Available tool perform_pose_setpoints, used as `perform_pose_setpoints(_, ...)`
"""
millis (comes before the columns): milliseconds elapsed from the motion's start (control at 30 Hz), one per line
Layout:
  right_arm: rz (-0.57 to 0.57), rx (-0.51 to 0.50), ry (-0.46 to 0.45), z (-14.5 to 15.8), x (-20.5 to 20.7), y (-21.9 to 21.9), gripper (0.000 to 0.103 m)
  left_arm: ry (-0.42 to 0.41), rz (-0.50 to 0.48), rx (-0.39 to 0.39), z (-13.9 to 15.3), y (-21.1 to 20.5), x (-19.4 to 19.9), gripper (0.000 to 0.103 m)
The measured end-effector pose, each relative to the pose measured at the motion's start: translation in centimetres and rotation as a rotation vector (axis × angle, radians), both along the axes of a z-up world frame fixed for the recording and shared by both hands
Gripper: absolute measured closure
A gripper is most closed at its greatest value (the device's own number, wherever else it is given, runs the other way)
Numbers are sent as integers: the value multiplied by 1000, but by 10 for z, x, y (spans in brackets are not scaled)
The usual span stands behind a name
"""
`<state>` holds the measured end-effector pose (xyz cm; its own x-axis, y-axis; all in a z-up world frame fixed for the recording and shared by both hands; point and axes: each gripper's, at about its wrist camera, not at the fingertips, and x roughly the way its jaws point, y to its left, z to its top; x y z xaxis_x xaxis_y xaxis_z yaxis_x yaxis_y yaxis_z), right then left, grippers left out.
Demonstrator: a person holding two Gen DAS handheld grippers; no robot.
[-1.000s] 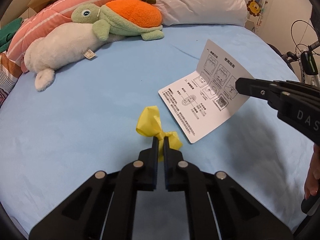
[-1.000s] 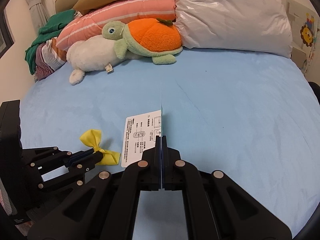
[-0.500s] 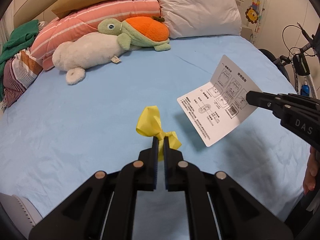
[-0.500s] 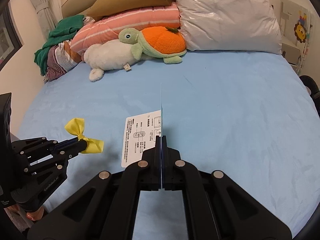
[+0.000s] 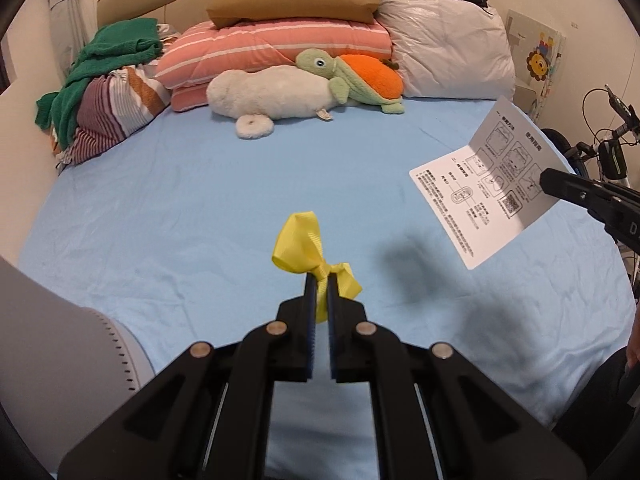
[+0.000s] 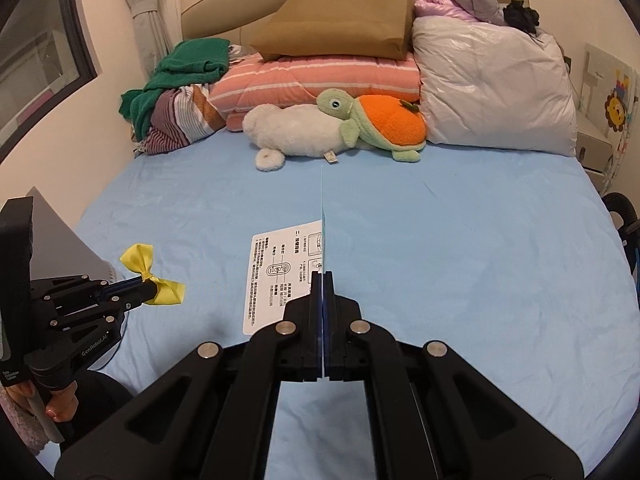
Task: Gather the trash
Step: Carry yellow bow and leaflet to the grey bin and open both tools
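L gripper (image 5: 320,280) is clamped on the yellow ribbon bow (image 5: 306,246), held above the blue bed (image 5: 180,200). R gripper (image 6: 322,276) is pinched shut on the folded instruction leaflet (image 6: 280,276), also off the bed. Plush turtle (image 6: 376,122) sits by the pillows.

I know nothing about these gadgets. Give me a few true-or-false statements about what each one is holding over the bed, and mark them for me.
1. The left gripper is shut on a yellow ribbon bow. True.
2. The right gripper is empty. False: its jaws pinch a folded instruction leaflet.
3. The leaflet lies flat on the blue bedsheet. False: it is held up above the sheet and casts a shadow on it.
4. A turtle plush with an orange shell rests against a white plush near the pillows. True.
5. The brown paper bag sits on the floor. False: it lies on top of the striped pink bedding.
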<state>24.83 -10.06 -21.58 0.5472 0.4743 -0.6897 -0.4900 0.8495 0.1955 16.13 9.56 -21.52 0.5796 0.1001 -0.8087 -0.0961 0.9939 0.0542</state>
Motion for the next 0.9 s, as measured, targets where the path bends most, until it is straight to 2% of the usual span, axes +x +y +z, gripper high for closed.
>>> perform_pose_setpoints(200, 85, 22, -35, 29, -40, 28, 103, -40, 69, 8, 31, 31, -54, 97)
perform_pose_setpoints(533, 291, 73, -104, 82, -100, 98, 103, -163, 180, 63, 107, 79, -142, 97)
perform_pose_setpoints(900, 519, 110, -195, 143, -151, 182, 103, -198, 347, 158, 151, 141, -211, 97)
